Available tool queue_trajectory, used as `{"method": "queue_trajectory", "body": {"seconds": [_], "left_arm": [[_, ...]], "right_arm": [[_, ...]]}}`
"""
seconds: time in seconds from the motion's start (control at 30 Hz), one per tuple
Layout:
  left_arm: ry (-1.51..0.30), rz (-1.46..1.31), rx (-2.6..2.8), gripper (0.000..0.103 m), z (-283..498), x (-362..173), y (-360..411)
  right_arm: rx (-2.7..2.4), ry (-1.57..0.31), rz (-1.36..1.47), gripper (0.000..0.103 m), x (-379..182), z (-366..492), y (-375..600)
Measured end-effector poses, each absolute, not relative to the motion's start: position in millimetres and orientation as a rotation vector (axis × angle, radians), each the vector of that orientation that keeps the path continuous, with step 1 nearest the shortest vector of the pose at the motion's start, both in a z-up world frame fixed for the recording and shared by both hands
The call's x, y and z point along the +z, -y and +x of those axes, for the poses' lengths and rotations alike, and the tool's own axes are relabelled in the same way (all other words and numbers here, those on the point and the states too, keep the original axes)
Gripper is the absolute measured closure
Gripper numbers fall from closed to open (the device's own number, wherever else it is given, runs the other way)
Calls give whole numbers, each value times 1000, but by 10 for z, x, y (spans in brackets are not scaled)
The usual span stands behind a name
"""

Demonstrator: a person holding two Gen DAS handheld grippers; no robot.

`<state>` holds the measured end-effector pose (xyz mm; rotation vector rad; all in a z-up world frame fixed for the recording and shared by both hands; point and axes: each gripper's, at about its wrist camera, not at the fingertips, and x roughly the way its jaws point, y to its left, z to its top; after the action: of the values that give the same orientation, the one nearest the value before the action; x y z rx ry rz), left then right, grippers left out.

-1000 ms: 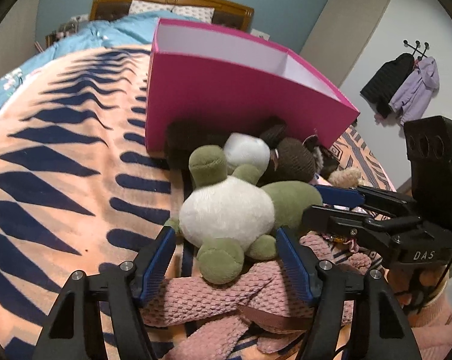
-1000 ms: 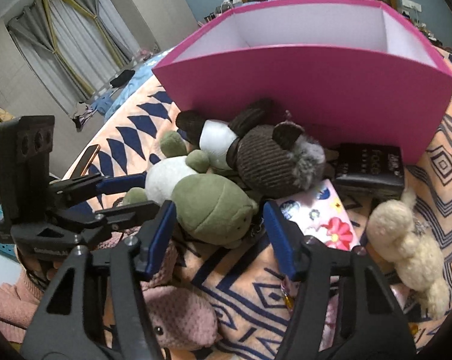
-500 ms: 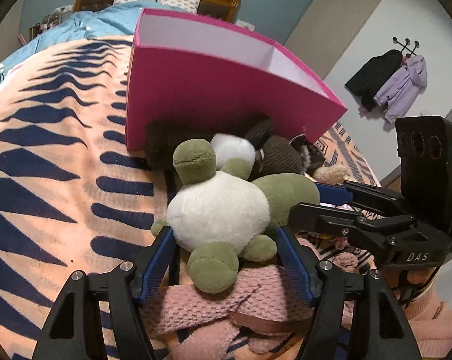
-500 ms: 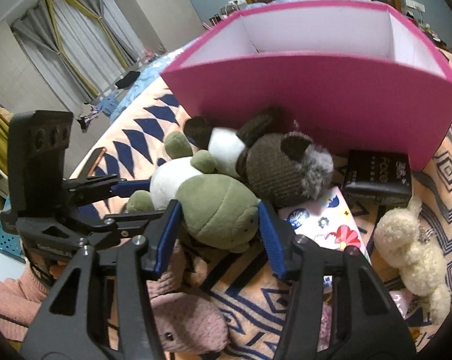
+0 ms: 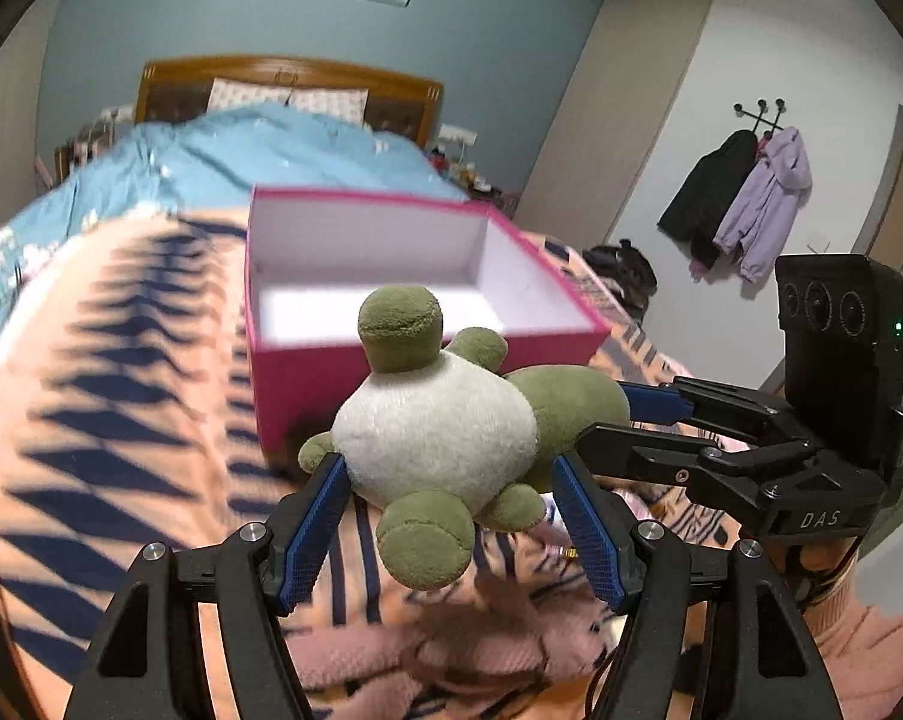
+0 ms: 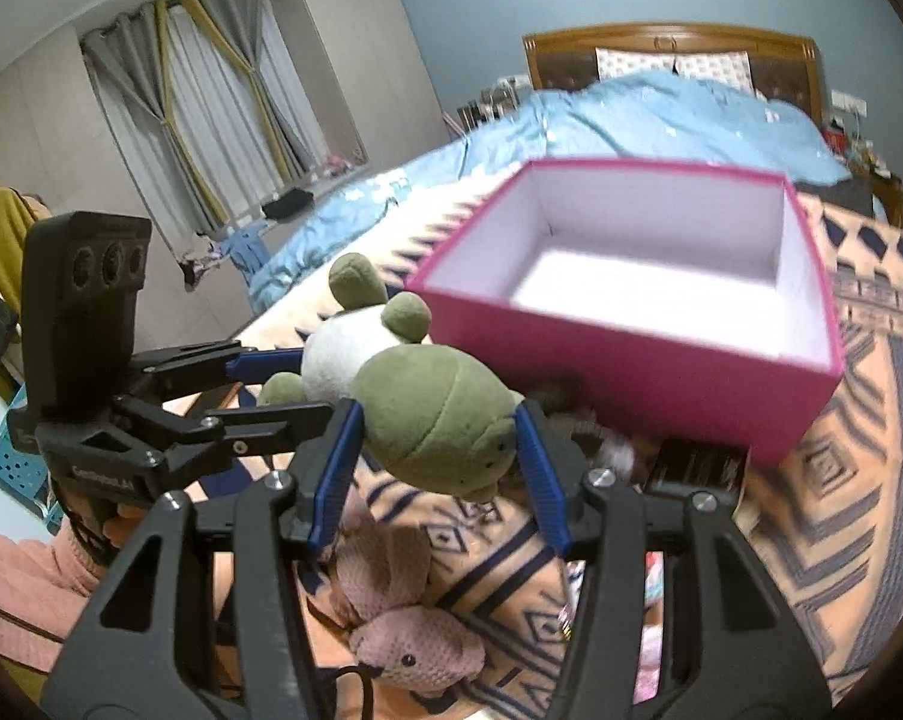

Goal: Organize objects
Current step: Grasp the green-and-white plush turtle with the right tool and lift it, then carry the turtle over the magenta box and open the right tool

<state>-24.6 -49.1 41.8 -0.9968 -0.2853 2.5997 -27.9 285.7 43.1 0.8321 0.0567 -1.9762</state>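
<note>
A plush turtle (image 5: 439, 438) with a white belly and green limbs hangs above the patterned blanket, held from two sides. My left gripper (image 5: 448, 468) is shut on its white body, blue pads pressing both flanks. My right gripper (image 6: 439, 414) is shut on the green shell part (image 6: 433, 414). Each gripper shows in the other's view: the right gripper (image 5: 613, 420) at the turtle's right, the left gripper (image 6: 307, 384) at its left. Just beyond the turtle, an open pink box (image 5: 307, 372) with a white inside (image 6: 631, 288) stands on the bed.
A pink knitted plush (image 6: 415, 648) lies on the blanket under the grippers. A brown plush (image 6: 571, 414) and a black packet (image 6: 691, 468) sit against the box's front wall. A blue duvet (image 5: 259, 156) and headboard lie behind. Coats (image 5: 745, 204) hang on the right wall.
Both grippers have risen together, lifting the turtle off the toy pile. The right jaws narrowed onto its green part. The box now appears from above, its inside visible.
</note>
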Motion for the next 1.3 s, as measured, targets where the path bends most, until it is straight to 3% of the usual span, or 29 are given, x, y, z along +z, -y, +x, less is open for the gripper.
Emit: {"method": "queue_trajectory", "body": {"seconds": [0.3, 0.57, 1.3], "left_arm": [[210, -911, 2685, 33, -592, 876, 479], [196, -916, 2713, 33, -949, 978, 516], [221, -1263, 2651, 33, -1599, 154, 486]], "right_arm": [[-1988, -25, 734, 48, 925, -655, -2829], [-1997, -11, 709, 48, 1131, -1003, -2719], [-1926, -17, 1006, 48, 202, -1810, -2429]]}}
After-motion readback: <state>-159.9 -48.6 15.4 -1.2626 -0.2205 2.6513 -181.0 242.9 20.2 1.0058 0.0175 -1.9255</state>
